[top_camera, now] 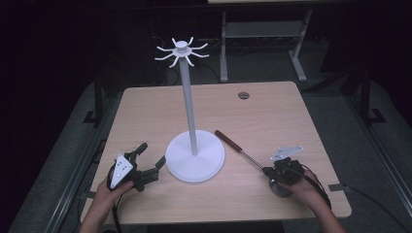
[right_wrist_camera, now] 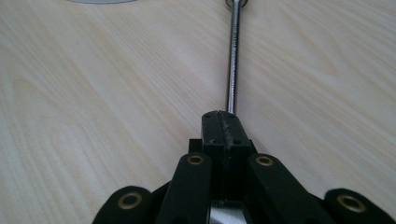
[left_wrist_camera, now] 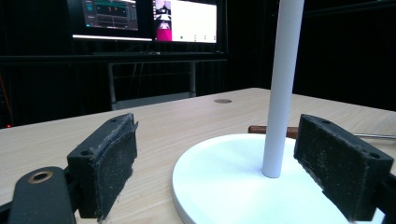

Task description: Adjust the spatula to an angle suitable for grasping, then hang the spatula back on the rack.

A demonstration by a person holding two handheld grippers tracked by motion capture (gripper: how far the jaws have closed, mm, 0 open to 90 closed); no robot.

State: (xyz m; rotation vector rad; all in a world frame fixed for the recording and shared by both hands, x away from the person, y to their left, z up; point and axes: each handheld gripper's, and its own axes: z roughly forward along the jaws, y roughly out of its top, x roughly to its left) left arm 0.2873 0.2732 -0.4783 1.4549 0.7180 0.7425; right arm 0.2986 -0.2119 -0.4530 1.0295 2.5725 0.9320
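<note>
Because your right gripper (right_wrist_camera: 223, 122) is clamped on just the tip of the thin steel rod with the brown wooden handle (top_camera: 240, 148), lying at four o'clock of the white round-based hook stand (top_camera: 195, 156), it may pivot and slip, while your left gripper (top_camera: 148, 163) gapes empty.

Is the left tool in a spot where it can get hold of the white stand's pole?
Probably yes. The left tool is open and faces the pole; only the stand's flat base lies between them, low enough to pass over.
</note>
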